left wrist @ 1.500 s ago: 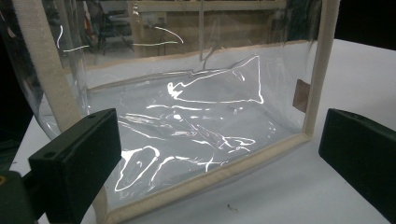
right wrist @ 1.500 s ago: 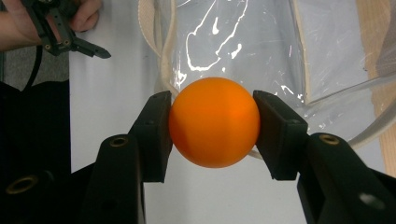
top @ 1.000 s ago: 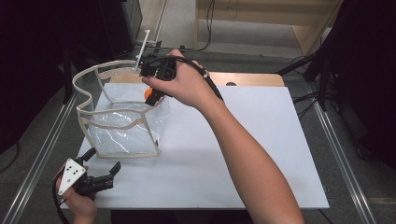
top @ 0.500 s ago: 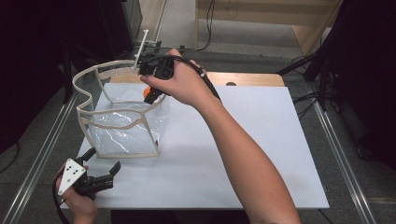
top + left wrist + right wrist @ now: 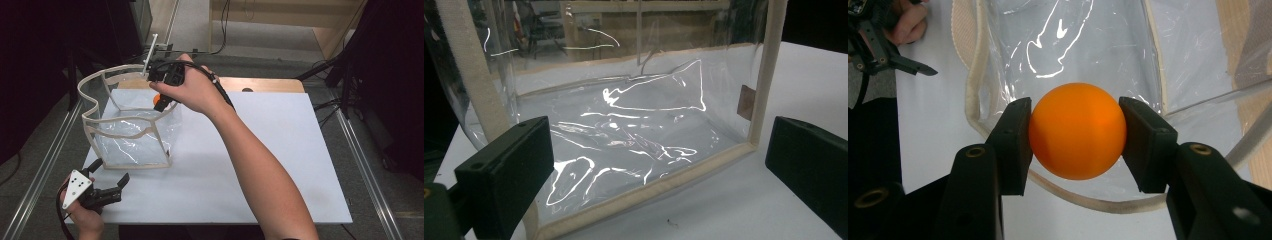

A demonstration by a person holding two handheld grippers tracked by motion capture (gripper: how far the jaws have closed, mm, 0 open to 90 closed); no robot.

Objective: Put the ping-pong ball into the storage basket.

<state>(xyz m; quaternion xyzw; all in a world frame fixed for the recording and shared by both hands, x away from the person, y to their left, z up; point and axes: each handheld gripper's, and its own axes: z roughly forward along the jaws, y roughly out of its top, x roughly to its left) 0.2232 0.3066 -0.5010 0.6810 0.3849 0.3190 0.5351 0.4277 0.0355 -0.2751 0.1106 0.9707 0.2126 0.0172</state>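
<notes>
High view, right gripper (image 5: 159, 100): held over the open top of the clear bag (image 5: 131, 140), at the bag's far right corner, clamped on an orange ball (image 5: 155, 98)
High view, bag: a transparent bag with cream edging, standing open near the far left corner of the white worktop (image 5: 260, 150)
High view, left gripper (image 5: 111, 182): near the worktop's near left corner, just in front of the bag, jaws spread with nothing between them
Left gripper view, bag: its cream-trimmed side faces the camera, standing on the worktop between the two parted black jaws, touching neither
Right gripper view, orange ball (image 5: 1077, 131): pinched between both black jaws, one pad on each side, directly above the bag's open mouth
Right gripper view, left gripper (image 5: 878, 40): at the top left corner, on the worktop beside the bag
</notes>
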